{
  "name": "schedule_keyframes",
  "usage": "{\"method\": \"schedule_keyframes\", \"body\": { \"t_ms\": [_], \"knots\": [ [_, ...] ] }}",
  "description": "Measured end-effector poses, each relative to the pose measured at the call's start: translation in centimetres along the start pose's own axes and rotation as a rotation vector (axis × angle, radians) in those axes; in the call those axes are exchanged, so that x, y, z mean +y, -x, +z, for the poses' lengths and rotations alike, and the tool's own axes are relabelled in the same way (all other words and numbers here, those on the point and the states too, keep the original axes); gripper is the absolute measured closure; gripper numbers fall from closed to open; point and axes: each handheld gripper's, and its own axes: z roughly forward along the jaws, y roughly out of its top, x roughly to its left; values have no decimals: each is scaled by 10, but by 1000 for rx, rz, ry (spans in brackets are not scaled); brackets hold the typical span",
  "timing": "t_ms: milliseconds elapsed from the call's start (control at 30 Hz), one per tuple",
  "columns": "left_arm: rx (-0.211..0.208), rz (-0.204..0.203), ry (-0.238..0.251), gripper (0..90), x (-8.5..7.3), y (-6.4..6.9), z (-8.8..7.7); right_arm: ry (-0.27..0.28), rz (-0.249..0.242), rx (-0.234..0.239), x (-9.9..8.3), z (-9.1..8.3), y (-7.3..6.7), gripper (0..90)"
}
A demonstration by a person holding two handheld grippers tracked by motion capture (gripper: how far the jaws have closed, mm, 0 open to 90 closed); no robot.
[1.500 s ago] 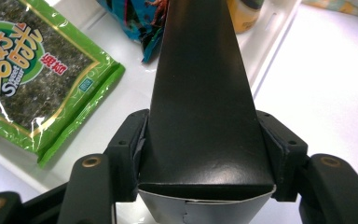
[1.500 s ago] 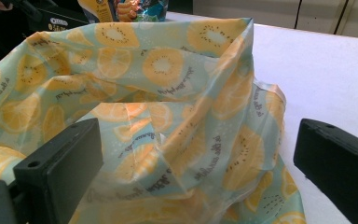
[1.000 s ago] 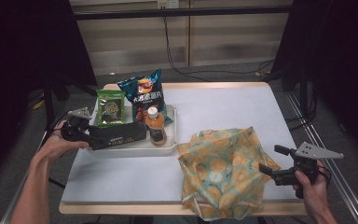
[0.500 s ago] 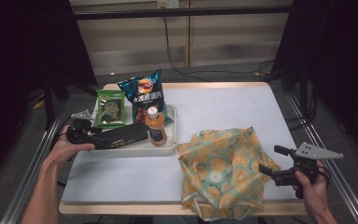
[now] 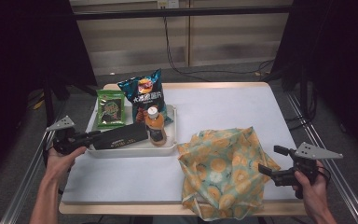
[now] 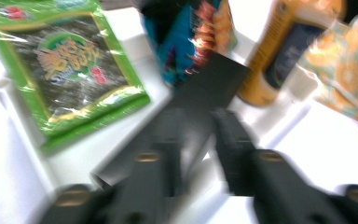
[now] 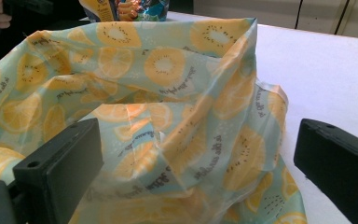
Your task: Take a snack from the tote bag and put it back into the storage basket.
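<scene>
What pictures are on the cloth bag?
Orange slices on pale green, on the cloth bag; clearest in the right gripper view.

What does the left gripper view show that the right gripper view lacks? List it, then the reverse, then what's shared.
Left gripper view: green seaweed packet, white tray, and a black box between the jaws of the left claw, which have just been closing; contact is blurred. Right gripper view: right claw, jaws wide apart. Both: fruit-print bag, chips bag.

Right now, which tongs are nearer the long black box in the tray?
Left. The left tongs have just been closing around the black box's near end at the tray's left edge. The right tongs sit far across, open beside the fruit-print bag.
</scene>
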Motion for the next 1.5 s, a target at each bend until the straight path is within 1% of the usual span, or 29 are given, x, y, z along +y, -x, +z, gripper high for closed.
{"method": "schedule_keyframes", "body": {
  "t_ms": [33,67,100,133,167,200,233,300,333,400,500,533,567,633,700,733,867,967,1033,1100,1167,1233,1267,1300,1333,1367,1400,1467,1500],
  "knots": [
    [-47,4,-11,827,-3,3,2,0,0,0,0,0,0,7],
    [-40,16,-31,868,-6,8,4,0,-1,-2,0,0,0,7],
    [-39,28,-66,890,-9,9,7,-3,0,-1,0,0,-1,7],
    [-51,26,-95,900,-12,10,12,-2,3,1,0,0,-1,7],
    [-33,23,-114,900,-15,10,15,-2,0,2,-1,0,-1,7],
    [-29,13,-118,900,-16,9,18,-5,1,0,-1,1,0,7],
    [-11,0,-120,900,-17,6,20,-5,0,1,-1,1,0,7],
    [0,-17,-107,899,-17,3,22,0,0,3,-1,1,0,7],
    [17,-23,-105,899,-15,2,23,1,0,4,0,1,0,7],
    [21,-22,-111,895,-13,1,26,-1,-2,6,0,1,-1,6],
    [44,-33,-110,878,-13,-1,31,-3,0,1,-1,1,0,7],
    [64,-50,-96,864,-13,-2,32,-2,-1,-1,-1,0,0,7],
    [66,-59,-94,828,-12,-3,34,-2,-3,1,-1,0,0,6],
    [65,-55,-102,819,-13,-2,36,-2,0,0,-1,0,0,7],
    [80,-65,-96,768,-14,-2,35,3,0,4,-1,-1,0,7],
    [80,-78,-79,744,-15,-2,33,3,2,-1,-1,-2,0,7],
    [81,-84,-50,649,-15,1,22,20,10,-16,-1,-4,1,7],
    [90,-95,-1,488,-14,11,8,36,8,-18,0,-6,1,6],
    [103,-70,9,416,-14,22,1,42,13,-27,0,-7,0,6],
    [115,-53,20,299,-15,35,-5,49,11,-29,1,-8,0,6],
    [131,-40,14,220,-17,45,-9,51,17,-35,1,-9,-1,6],
    [130,-24,17,165,-20,55,-11,55,15,-33,1,-10,-1,6],
    [138,-26,16,147,-22,61,-13,57,13,-34,1,-11,-2,6],
    [133,-38,28,113,-24,67,-14,60,13,-38,1,-12,-2,6],
    [155,-42,46,106,-26,74,-16,61,10,-36,1,-13,-3,6],
    [160,-43,64,99,-27,79,-17,67,14,-41,1,-14,-4,6],
    [144,-57,83,84,-29,85,-19,66,8,-40,0,-15,-4,6],
    [152,-51,98,76,-30,97,-21,74,10,-46,0,-18,-5,7],
    [153,-59,110,62,-31,104,-23,77,9,-49,0,-18,-5,7]
  ]
}}
